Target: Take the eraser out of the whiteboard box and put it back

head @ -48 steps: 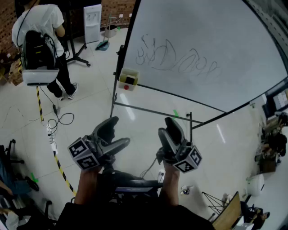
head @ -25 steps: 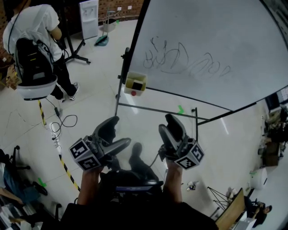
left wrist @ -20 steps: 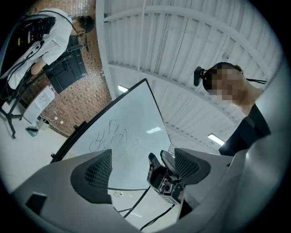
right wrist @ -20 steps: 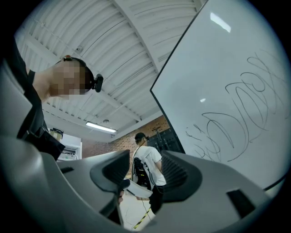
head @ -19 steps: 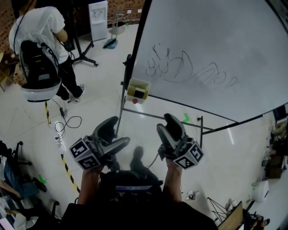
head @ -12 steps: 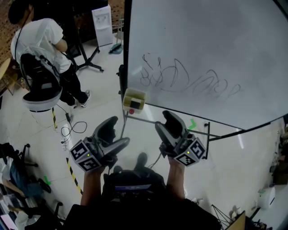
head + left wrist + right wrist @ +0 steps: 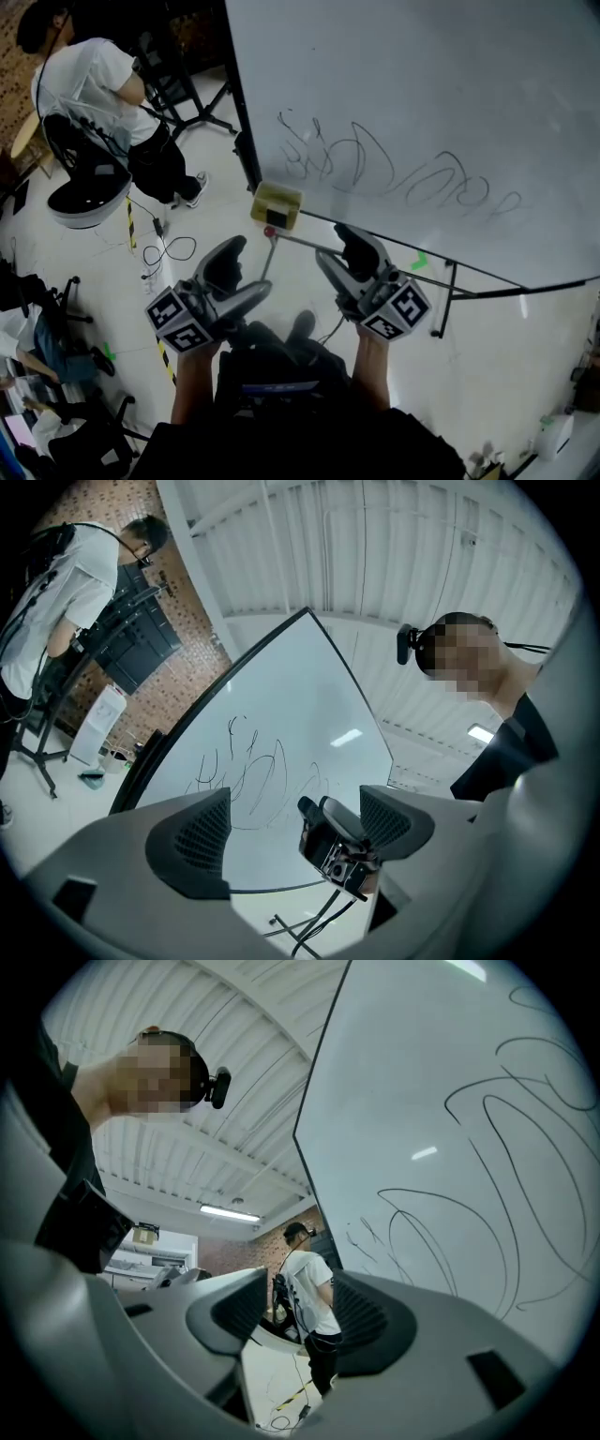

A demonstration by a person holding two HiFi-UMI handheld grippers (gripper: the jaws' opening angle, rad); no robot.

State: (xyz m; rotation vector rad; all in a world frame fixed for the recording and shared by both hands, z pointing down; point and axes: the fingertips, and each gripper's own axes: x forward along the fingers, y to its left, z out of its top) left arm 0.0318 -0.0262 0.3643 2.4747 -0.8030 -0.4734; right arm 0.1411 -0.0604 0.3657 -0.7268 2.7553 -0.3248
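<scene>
The yellowish whiteboard box (image 7: 276, 202) hangs at the lower left corner of the whiteboard (image 7: 441, 84), which carries black scribbles. A small dark shape (image 7: 280, 217) shows at the box's front; I cannot tell whether it is the eraser. My left gripper (image 7: 241, 277) is open and empty, below and left of the box. My right gripper (image 7: 344, 259) is open and empty, just right of the box and below the board's lower edge. The left gripper view shows the left gripper (image 7: 292, 827) with jaws apart, the board behind. The right gripper (image 7: 300, 1312) likewise stands open in its own view.
A person in a white shirt (image 7: 94, 84) with a backpack stands at the far left. Cables (image 7: 169, 251) and yellow-black tape (image 7: 167, 352) lie on the floor. The board's stand legs (image 7: 441, 300) reach out at the right. Chairs (image 7: 47, 319) stand at the left edge.
The view has closed in on the whiteboard, and the box now sits just above and between the grippers. Both grippers stay open and empty.
</scene>
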